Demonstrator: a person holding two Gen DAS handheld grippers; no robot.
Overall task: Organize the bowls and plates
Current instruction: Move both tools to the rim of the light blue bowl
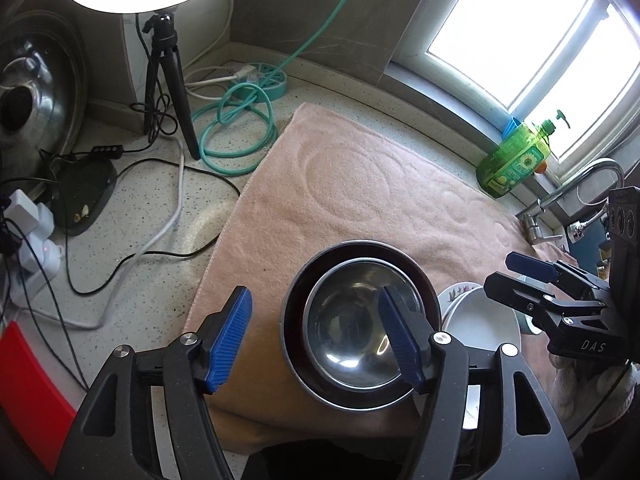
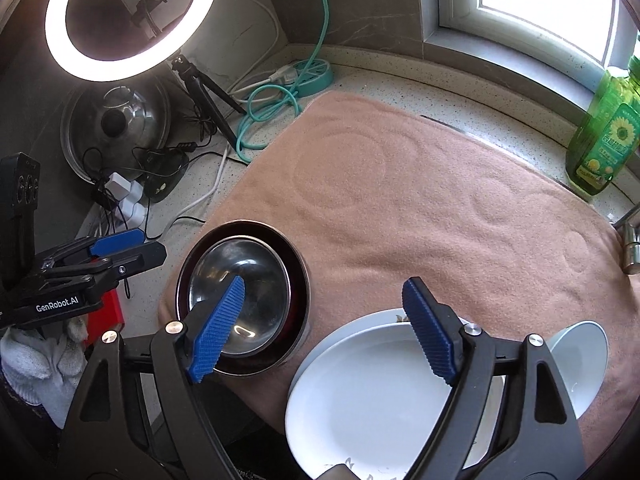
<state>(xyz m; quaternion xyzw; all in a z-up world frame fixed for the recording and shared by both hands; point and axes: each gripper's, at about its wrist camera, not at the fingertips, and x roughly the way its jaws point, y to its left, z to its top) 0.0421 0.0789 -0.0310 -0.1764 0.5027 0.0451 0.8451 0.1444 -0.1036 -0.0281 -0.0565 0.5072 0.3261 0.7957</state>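
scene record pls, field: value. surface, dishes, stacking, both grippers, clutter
surface: pink towel on speckled counter
bowls: steel bowl nested in a dark-rimmed bowl, on the towel
plates: white plate lying on a patterned plate; another white dish at its right
left gripper: open, holds nothing, over the nested bowls
right gripper: open, holds nothing, over the white plate
clutter: ring light, pot lid, teal hose, green soap bottle

Bright window [image 1: 532, 36], lit ring light [image 2: 132, 20], speckled counter [image 1: 152, 216].
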